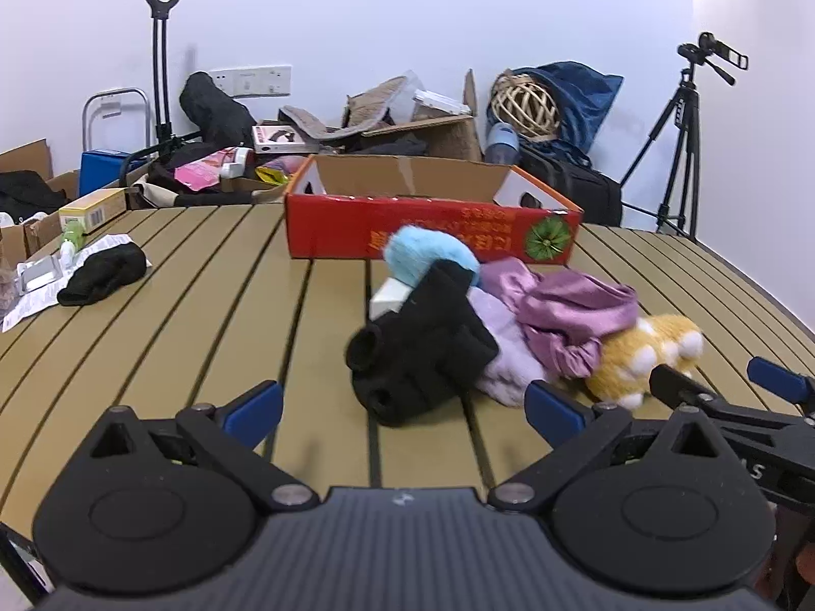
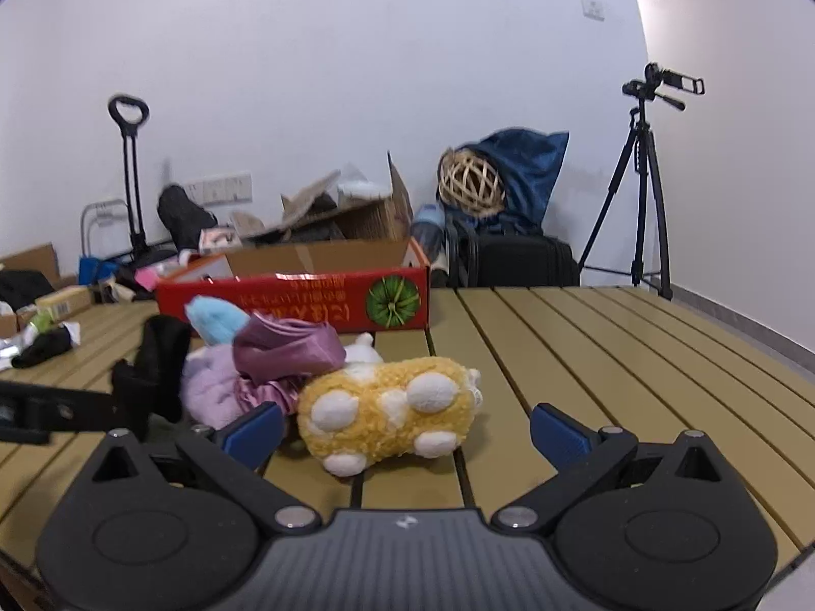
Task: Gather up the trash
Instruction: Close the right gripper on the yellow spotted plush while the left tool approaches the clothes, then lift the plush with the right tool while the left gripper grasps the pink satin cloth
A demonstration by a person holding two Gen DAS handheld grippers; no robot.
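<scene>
- My work surface is a tan slatted table [image 1: 204, 305] with dark grooves running away from me.
- At its far middle sits an open red cardboard box [image 1: 433, 229].
- Just near of the box lies a heap: a black sock [image 1: 423, 351], a light-blue fluffy piece [image 1: 428, 249], purple satin cloth [image 1: 575, 305], a yellow plush paw slipper [image 2: 387, 407].
- On the far left lie another black sock [image 1: 102, 275] on white paper [image 1: 30, 300], and a yellowish carton [image 1: 91, 209].

Red box [image 1: 433, 229] – green emblem; yellow plush [image 2: 387, 412] – white spots; tan slatted table [image 2: 611, 356].
</scene>
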